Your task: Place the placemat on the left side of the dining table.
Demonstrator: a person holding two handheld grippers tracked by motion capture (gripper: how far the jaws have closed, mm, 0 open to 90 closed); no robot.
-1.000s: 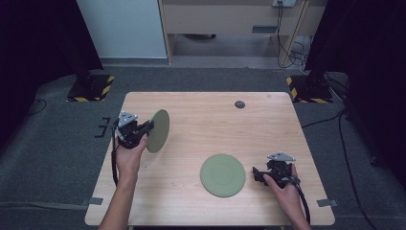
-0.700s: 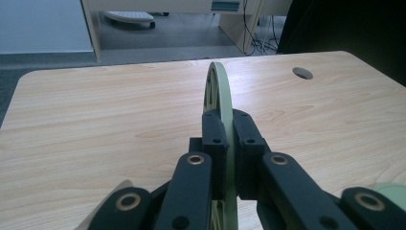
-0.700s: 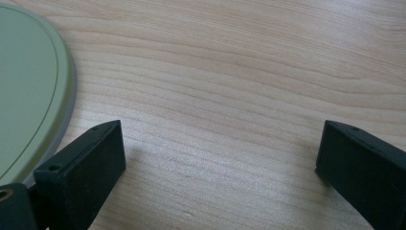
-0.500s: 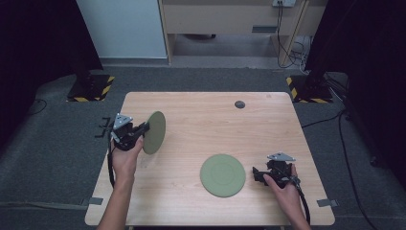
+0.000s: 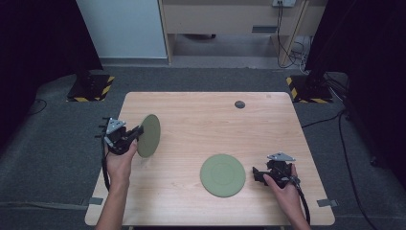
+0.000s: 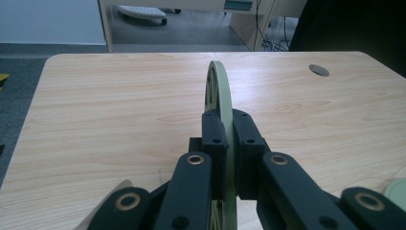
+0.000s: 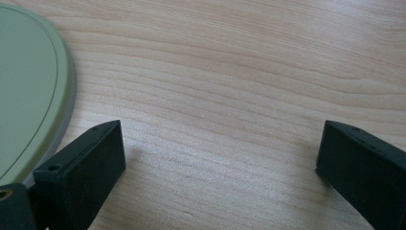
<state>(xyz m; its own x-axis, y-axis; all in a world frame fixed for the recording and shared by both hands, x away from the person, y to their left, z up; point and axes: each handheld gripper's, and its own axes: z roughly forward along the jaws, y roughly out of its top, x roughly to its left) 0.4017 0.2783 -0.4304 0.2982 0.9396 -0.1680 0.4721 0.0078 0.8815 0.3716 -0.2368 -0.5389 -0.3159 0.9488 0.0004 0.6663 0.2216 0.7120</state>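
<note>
From above, a wooden table point(image 5: 191, 120) carries one green plate point(image 5: 222, 175) lying flat near its right front, while the left gripper point(image 5: 135, 135) holds a second green plate point(image 5: 148, 135) on edge above the table's left side. Along the left gripper's own jaws, both pads clamp that upright plate's point(image 6: 219, 91) rim, so it seems not yet set down or stacked. The right gripper point(image 7: 220, 158) rests with jaws wide and empty, just right of the flat plate point(image 7: 28, 91).
</note>
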